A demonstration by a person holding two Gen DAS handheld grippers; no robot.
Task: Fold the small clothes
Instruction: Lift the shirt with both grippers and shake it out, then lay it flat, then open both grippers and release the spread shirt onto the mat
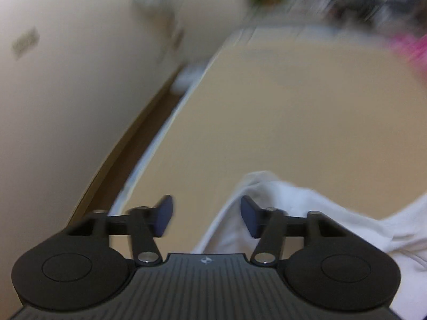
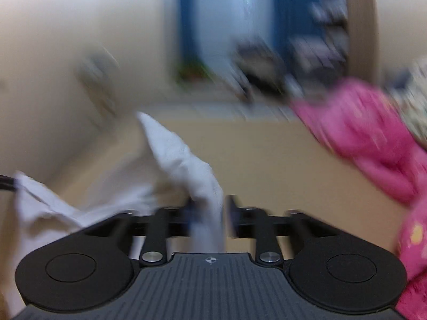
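Mostly bare tan table (image 1: 293, 122); cream wall (image 1: 66, 93) left — blurred; both grippers' fingers apart, white cloth (image 2: 184, 160) between right's.

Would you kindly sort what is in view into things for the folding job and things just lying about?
For the job:
white garment
left gripper
right gripper
table

Lying about:
pink clothes
blurred clutter beyond the table
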